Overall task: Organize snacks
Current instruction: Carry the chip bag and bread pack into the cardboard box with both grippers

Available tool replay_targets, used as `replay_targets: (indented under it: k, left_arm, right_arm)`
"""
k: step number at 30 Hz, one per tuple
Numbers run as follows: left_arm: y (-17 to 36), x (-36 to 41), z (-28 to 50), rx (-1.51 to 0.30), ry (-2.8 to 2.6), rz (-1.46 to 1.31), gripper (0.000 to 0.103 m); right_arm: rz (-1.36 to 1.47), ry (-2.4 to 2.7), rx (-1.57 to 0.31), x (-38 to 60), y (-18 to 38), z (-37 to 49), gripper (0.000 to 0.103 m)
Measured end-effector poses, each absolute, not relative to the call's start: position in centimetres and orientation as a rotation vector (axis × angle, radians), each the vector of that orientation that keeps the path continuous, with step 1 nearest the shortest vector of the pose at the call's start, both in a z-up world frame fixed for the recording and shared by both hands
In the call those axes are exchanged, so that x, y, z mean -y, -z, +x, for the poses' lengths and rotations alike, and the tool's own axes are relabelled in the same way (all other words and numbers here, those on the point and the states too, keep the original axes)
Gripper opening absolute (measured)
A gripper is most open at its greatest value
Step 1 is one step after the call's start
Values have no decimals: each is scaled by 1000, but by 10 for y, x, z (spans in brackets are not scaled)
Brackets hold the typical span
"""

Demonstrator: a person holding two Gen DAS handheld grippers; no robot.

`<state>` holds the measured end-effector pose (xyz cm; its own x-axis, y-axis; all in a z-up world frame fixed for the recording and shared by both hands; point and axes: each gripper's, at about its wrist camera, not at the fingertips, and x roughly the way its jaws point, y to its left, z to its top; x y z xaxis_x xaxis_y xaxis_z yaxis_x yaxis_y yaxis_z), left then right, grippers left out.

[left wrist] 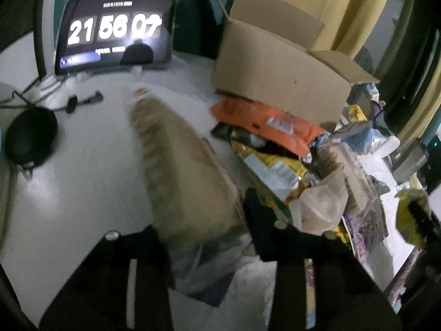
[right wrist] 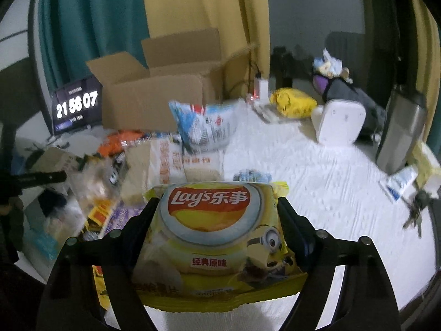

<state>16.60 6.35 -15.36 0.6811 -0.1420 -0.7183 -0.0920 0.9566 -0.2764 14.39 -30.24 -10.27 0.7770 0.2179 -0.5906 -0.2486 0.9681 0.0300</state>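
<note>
In the left wrist view my left gripper [left wrist: 204, 212] is shut on the near end of a long tan biscuit packet [left wrist: 179, 171], which sticks out ahead over the white table [left wrist: 82, 151], blurred. In the right wrist view my right gripper [right wrist: 217, 204] holds a yellow Lay's chips bag [right wrist: 215, 237], one finger pressing each side. A pile of mixed snack packets [left wrist: 275, 165] lies right of the tan packet, an orange packet [left wrist: 264, 121] on top. An open cardboard box [left wrist: 275, 74] [right wrist: 154, 102] stands behind the pile.
A tablet showing a clock [left wrist: 115, 30] [right wrist: 77, 107] stands at the back left, with a black round pouch [left wrist: 30, 138] and cables nearby. On the white cloth sit a blue-white bag [right wrist: 204, 127], a yellow packet [right wrist: 292, 102], a white device [right wrist: 341, 124], a steel flask [right wrist: 402, 129] and keys [right wrist: 416, 209].
</note>
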Motion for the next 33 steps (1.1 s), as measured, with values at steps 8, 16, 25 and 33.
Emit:
replay_targets:
  k: [8,16,25,33]
  left_arm:
    - [126,-66,172,-750,24,-261,26]
    - [81,-59,186,-641,46,-185,26]
    - [51,-48,217,-563,91,-105,26]
    - [29,-35,259,-507,124,-18,26]
  right_arm:
    - [-54,-274,-542,296,69,158,85]
    - [-73,-316,-465,281,41,184,85]
    - [-116,-345,-415,257,17,223,85]
    - [-105,-345,-419,237,3,274,85]
